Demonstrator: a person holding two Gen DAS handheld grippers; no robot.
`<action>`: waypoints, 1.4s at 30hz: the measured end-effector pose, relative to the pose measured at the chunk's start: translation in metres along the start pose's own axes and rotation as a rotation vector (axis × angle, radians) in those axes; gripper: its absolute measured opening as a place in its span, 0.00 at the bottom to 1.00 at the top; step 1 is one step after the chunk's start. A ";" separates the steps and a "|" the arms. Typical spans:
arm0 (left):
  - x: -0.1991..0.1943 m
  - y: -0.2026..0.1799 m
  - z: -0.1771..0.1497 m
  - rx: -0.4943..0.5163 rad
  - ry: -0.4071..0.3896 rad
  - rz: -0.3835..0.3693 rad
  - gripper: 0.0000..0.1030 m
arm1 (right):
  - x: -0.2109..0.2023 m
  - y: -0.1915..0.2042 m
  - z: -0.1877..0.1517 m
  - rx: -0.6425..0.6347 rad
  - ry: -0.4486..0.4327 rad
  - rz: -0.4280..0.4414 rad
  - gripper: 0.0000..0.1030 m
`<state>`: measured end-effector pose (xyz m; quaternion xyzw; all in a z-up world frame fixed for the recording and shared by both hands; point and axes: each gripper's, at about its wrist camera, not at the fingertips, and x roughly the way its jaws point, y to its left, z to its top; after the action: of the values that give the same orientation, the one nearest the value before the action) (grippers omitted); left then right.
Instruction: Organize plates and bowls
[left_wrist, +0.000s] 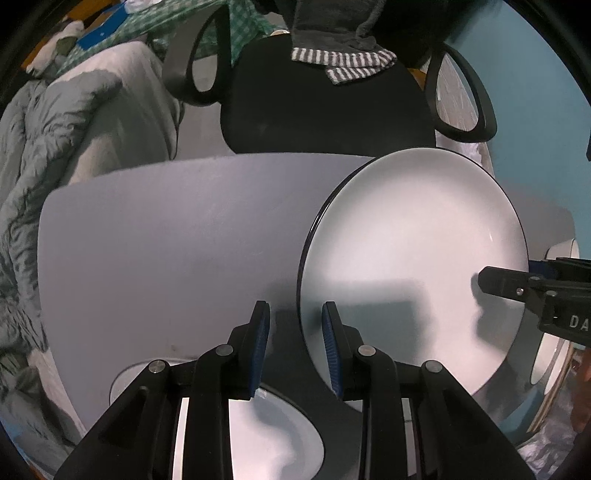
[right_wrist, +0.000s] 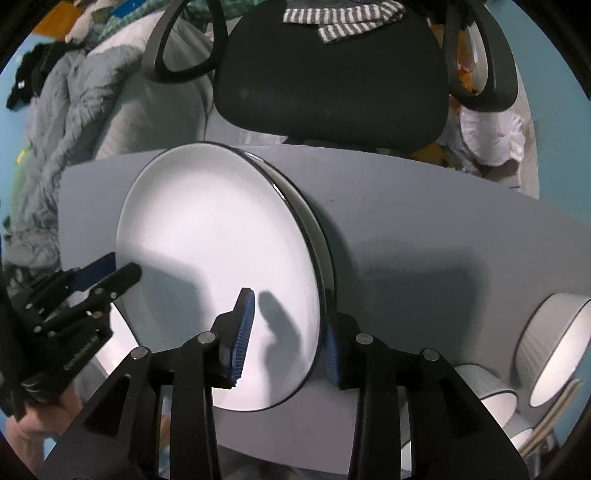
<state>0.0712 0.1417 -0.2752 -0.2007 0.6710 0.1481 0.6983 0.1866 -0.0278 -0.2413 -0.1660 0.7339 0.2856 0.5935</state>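
Note:
A big white plate with a dark rim (left_wrist: 406, 240) (right_wrist: 214, 221) rests on a second plate (right_wrist: 322, 236) on the grey table (left_wrist: 166, 240). My left gripper (left_wrist: 296, 328) (right_wrist: 118, 269) points straight down and straddles the plate's left rim, with a gap showing on both sides of the rim. At the opposite rim, my right gripper (right_wrist: 288, 332) (left_wrist: 517, 271) stands open, one pad over the plate face and one outside the rim, neither pressing. A third white plate (left_wrist: 280, 424) (right_wrist: 114, 354) lies on the table under the left gripper.
Ribbed white bowls with dark rims (right_wrist: 554, 343) (right_wrist: 487, 387) stand at the table's right end. A black office chair (right_wrist: 332, 74) with a striped cloth on it stands behind the table. Grey bedding (left_wrist: 74, 129) is piled at the left.

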 end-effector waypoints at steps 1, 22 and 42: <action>-0.001 0.001 -0.002 -0.002 -0.001 -0.003 0.28 | 0.000 0.002 0.000 -0.005 0.002 -0.009 0.35; -0.044 0.008 -0.034 -0.053 -0.093 -0.045 0.53 | -0.026 0.023 -0.022 -0.085 -0.124 -0.218 0.58; -0.115 0.029 -0.098 -0.068 -0.212 -0.034 0.70 | -0.080 0.090 -0.074 -0.269 -0.281 -0.251 0.64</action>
<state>-0.0351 0.1273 -0.1651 -0.2187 0.5844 0.1795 0.7605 0.0954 -0.0105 -0.1342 -0.2920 0.5732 0.3251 0.6932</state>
